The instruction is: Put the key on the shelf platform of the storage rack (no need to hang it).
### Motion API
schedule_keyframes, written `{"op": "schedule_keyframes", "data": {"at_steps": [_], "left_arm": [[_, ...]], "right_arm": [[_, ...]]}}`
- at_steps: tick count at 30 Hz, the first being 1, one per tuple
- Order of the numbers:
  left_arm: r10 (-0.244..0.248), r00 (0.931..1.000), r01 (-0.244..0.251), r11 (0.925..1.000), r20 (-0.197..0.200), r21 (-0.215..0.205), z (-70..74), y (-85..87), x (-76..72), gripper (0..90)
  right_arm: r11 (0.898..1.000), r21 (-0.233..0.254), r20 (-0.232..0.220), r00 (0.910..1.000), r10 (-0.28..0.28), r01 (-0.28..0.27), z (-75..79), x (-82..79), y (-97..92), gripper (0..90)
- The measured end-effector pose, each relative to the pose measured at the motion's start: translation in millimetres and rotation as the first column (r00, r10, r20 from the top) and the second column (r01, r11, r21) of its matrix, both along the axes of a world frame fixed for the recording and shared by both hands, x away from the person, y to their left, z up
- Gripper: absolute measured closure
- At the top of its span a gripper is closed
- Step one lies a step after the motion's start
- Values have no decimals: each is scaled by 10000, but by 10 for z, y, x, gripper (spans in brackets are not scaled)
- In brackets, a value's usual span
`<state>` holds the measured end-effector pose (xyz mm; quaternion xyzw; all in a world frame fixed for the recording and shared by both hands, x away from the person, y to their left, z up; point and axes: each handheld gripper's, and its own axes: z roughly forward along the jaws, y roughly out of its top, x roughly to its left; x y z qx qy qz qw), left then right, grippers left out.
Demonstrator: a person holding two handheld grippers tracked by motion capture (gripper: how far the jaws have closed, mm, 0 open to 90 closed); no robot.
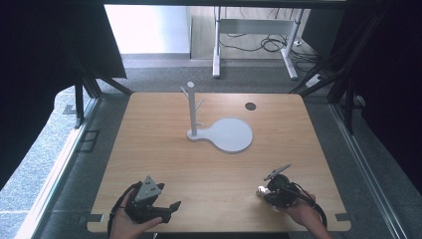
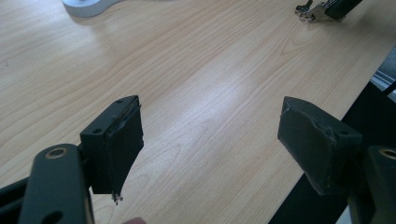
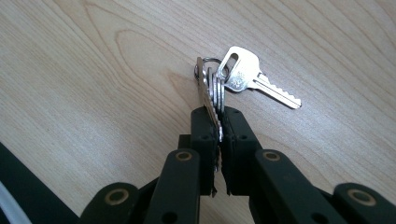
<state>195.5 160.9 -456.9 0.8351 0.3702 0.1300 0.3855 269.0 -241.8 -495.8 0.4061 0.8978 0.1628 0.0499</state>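
A bunch of silver keys [image 3: 219,81] on a ring is pinched between the jaws of my right gripper [image 3: 219,119], which is shut on several of them; one key [image 3: 254,79] hangs loose to the side over the wood. In the high view the right gripper [image 1: 263,191] sits near the table's front right with the keys [image 1: 260,190] at its tip. My left gripper [image 1: 169,209] rests at the front left, open, with nothing between its pads [image 2: 123,140]. A white stand [image 1: 192,107] with short pegs rises from a flat round base [image 1: 231,134] mid-table.
The wooden table [image 1: 159,149] has a small dark hole [image 1: 250,106] at the back right. Its front edge lies just under both hands. Black frame posts stand at both sides, and a white desk frame [image 1: 254,30] stands on the floor beyond.
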Motion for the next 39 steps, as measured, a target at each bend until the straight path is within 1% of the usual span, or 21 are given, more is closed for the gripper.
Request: {"op": "schedule_keyframes", "data": {"at_steps": [5, 9, 14, 19, 22, 23, 28, 29, 30, 33, 35, 39], "left_arm": [[-17, 10000, 17, 10000, -3, 33, 0, 1, 2, 226], [-11, 10000, 11, 10000, 11, 24, 5, 3, -1, 226], [-17, 10000, 17, 10000, 19, 20, 10, 4, -4, 226], [-3, 10000, 3, 10000, 39, -8, 13, 4, -7, 226], [16, 10000, -16, 10000, 50, -8, 15, 8, -7, 226], [14, 10000, -14, 10000, 55, -8, 15, 10, -7, 226], [6, 10000, -6, 10000, 42, -8, 13, 9, -5, 226], [-23, 10000, 23, 10000, 54, 6, 12, 11, -1, 226], [-20, 10000, 20, 10000, 47, 2, 11, 11, 1, 226], [-31, 10000, 30, 10000, 64, 18, 15, 13, -1, 226], [19, 10000, -18, 10000, 86, -69, 21, 12, -9, 226], [28, 10000, -27, 10000, 89, -64, 24, 14, -9, 226]], "right_arm": [[9999, 107, -47, 10000, 3, -2, 17, 6, -11, 849], [9998, 217, 66, 10000, 8, -9, 73, 5, -28, 849], [9995, 305, 260, 9997, 19, -27, 192, -9, -45, 850], [9996, 258, 401, 9991, 98, -109, 250, -14, -43, 850], [9996, 252, 547, 9984, 103, -117, 330, -8, -51, 850], [9996, 252, 547, 9984, 103, -117, 330, -8, -51, 850], [9997, 188, 769, 9969, 163, -178, 465, 5, -60, 851], [9997, 188, 769, 9969, 163, -178, 465, 5, -60, 851], [9996, 217, 827, 9964, 167, -185, 510, 9, -61, 851], [9996, 222, 896, 9959, 150, -171, 554, 18, -63, 850], [9995, 233, 1003, 9948, 169, -193, 624, 31, -66, 850], [9994, 259, 1081, 9939, 206, -235, 685, 35, -61, 851]]}}
